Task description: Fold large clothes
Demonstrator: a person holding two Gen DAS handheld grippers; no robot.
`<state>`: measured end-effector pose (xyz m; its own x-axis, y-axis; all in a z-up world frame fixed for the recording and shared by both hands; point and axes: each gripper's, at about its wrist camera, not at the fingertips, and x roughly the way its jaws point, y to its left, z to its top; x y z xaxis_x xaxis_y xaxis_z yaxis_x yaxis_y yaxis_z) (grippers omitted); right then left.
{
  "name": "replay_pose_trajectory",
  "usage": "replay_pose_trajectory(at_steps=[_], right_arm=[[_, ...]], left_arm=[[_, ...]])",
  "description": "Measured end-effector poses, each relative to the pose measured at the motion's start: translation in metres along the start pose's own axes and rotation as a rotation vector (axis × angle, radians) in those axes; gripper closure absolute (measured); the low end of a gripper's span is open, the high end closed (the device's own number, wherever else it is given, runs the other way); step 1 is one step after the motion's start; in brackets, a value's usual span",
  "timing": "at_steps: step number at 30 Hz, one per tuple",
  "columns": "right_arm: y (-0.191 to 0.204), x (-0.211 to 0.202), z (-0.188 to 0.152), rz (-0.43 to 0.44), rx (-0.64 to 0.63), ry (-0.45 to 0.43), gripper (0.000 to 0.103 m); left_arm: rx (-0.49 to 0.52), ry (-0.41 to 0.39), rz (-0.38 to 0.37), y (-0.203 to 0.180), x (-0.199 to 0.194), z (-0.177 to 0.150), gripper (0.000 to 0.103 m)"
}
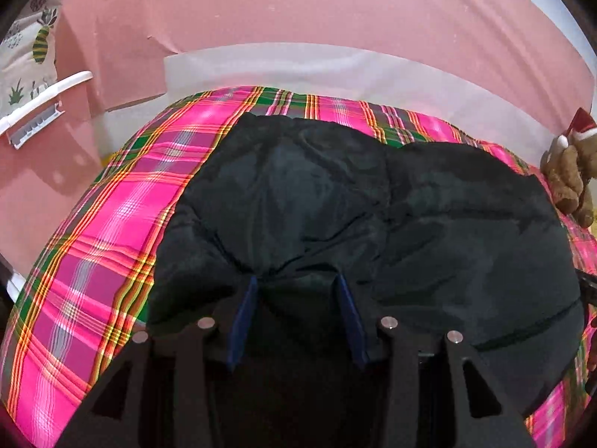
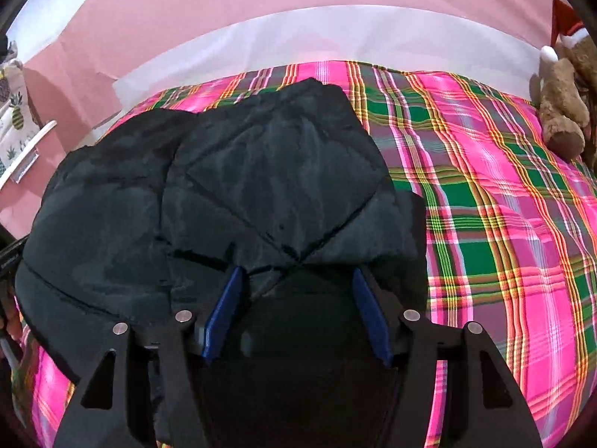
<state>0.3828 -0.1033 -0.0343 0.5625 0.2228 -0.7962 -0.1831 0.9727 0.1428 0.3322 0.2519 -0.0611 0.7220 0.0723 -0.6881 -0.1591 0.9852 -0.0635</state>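
A black quilted jacket lies folded on a pink and green plaid bedspread. In the left wrist view my left gripper sits over the jacket's near edge, its blue-padded jaws apart with black fabric bunched between them. In the right wrist view the jacket fills the left and centre on the bedspread. My right gripper has its jaws wide apart at the jacket's near right edge, with fabric between them but not pinched.
A brown plush bear with a red Santa hat sits at the bed's far right and also shows in the left wrist view. A pink wall stands behind the bed. A white rack with a pineapple-print cloth is at the far left.
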Motion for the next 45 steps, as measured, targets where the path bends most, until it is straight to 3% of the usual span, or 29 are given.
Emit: replay_pose_trajectory(at_steps=[7, 12, 19, 28, 33, 37, 39, 45], right_arm=[[0.002, -0.022, 0.001, -0.004, 0.037, -0.013, 0.041], [0.012, -0.075, -0.009, 0.033, 0.06, -0.077, 0.041], [0.043, -0.154, -0.058, 0.078, 0.042, -0.136, 0.04], [0.067, -0.236, -0.121, 0.099, -0.004, -0.198, 0.04], [0.073, -0.259, -0.149, 0.071, -0.026, -0.205, 0.04], [0.081, -0.273, -0.172, 0.049, -0.032, -0.19, 0.033], [0.087, -0.278, -0.184, 0.043, -0.037, -0.181, 0.033], [0.101, -0.282, -0.209, 0.023, -0.073, -0.151, 0.033]], left_arm=[[0.018, 0.032, 0.041, -0.005, -0.014, 0.0, 0.057], [-0.015, 0.005, 0.027, -0.008, -0.068, -0.009, 0.057], [-0.039, -0.019, -0.017, -0.033, -0.153, -0.048, 0.057], [0.003, -0.038, -0.059, -0.075, -0.239, -0.111, 0.057], [0.019, -0.055, -0.061, -0.089, -0.266, -0.139, 0.057], [0.032, -0.054, -0.052, -0.099, -0.282, -0.16, 0.056], [0.019, -0.047, -0.072, -0.101, -0.286, -0.17, 0.051], [0.023, -0.004, -0.076, -0.111, -0.291, -0.193, 0.05]])
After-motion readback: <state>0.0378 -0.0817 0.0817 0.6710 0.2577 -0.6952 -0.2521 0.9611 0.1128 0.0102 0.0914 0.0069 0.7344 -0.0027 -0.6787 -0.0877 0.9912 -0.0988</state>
